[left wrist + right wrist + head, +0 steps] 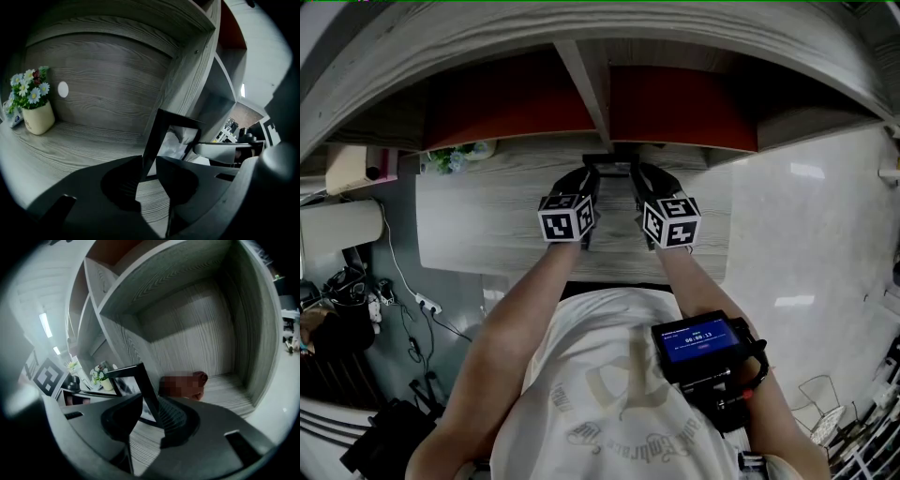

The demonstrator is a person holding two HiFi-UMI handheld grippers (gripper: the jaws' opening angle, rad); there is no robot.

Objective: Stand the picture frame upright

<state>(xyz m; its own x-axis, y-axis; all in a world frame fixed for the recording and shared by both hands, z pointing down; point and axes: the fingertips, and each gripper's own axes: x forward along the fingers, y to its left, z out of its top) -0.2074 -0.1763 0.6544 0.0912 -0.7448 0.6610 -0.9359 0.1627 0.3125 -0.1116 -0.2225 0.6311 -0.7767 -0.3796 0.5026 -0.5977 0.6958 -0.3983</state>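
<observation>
1. Left gripper (149,161): in the left gripper view I read the jaws as parted. The left upright edge of the black rectangular picture frame (153,140) runs down through the gap between them. It lies close against the left jaw. A strip of grey wood grain shows between this edge and the right jaw, so the pads are not clamped on it.

2. Right gripper (150,401): in the right gripper view I read these jaws as parted too. The frame's (146,380) right upright edge stands in the gap, close to the right jaw. Bare wood shows beside the left jaw. I see no grip here.

3. Frame position: the frame stands roughly upright on the grey wood-grain desk top (487,220), just ahead of both sets of jaws and between the two grippers. Its glazed face is turned toward the jaws. Whether it leans on the panel behind it I cannot tell.

4. Head view: the left gripper (589,175) and right gripper (636,175) point forward side by side, with the frame (609,161) at their tips, below the vertical shelf divider (586,89).

5. Surroundings: a cream pot of white and blue daisies (36,117) stands well to the left of the left jaws, against the back panel.
</observation>
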